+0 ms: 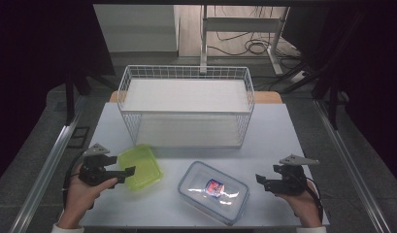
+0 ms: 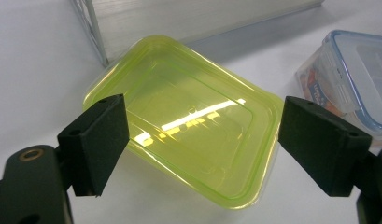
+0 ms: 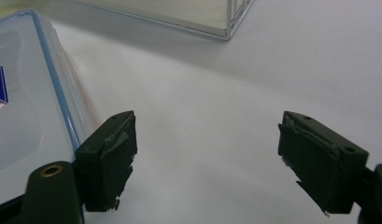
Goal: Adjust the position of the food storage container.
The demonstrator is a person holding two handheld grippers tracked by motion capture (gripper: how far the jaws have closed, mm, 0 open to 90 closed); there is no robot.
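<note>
White table (image 1: 283, 141) under my cameras, dark room beyond. Wire basket (image 1: 185, 104) far centre. Clear blue-rimmed box (image 1: 213, 192) near centre; green container (image 1: 140, 166) left of it. My left gripper (image 1: 129, 172) spread wide at green container; right gripper (image 1: 260, 180) spread, empty, right of clear box.

This looks like a lab or test room rather than a home; the white surface (image 1: 278, 145) stands between metal rails (image 1: 45, 165) on grey carpet (image 1: 26, 194), with dark curtains (image 1: 36, 58) at both sides. Behind it, loose cables (image 1: 249, 46) lie on the floor around a desk frame (image 1: 244, 24).
</note>
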